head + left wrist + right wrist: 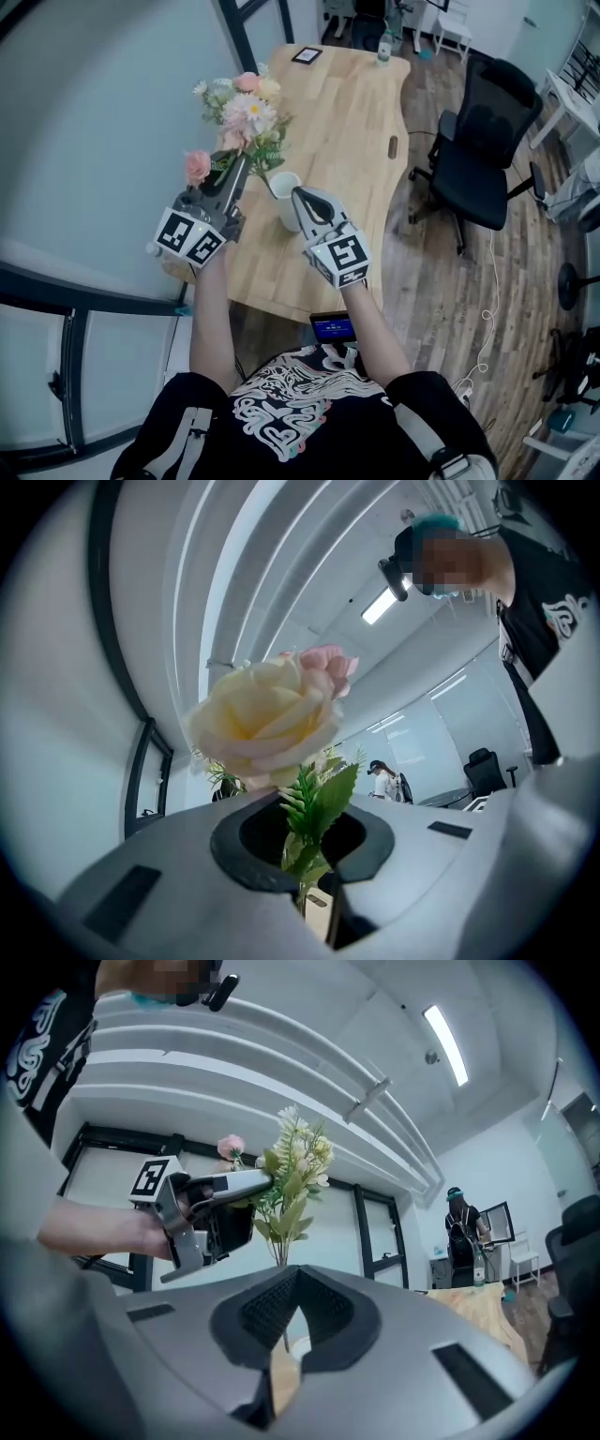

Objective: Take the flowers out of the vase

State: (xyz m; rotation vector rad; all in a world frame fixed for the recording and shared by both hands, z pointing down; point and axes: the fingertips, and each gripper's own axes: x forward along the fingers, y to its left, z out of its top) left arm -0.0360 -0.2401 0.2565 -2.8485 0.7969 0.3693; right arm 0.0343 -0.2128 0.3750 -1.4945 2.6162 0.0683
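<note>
Two handheld claws meet over a light wooden tabletop, held by a person in a black printed T-shirt. The left claw is clamped on a bunch of pink, cream and white flowers just below the blooms and holds it upright. In the left gripper view, a leafy green stem is pinched between the nearly closed jaws, and a pale cream rose fills the space directly ahead.

The bunch stands above a small white cylindrical vase, which sits near the tabletop's left edge, towards the near left corner. Stems run down from the blooms toward the vase's mouth; whether their ends are clear of the rim cannot be told.

The right claw has its jaws together, its tip just beside the right of the vase's rim. One thin bare stem shows in line with the slit between those jaws, though whether it is pinched there cannot be made out.

A black-framed square card lies at the tabletop's far edge, and a clear bottle stands at the far right corner. A black office chair stands off the right edge on the wood-plank floor.
</note>
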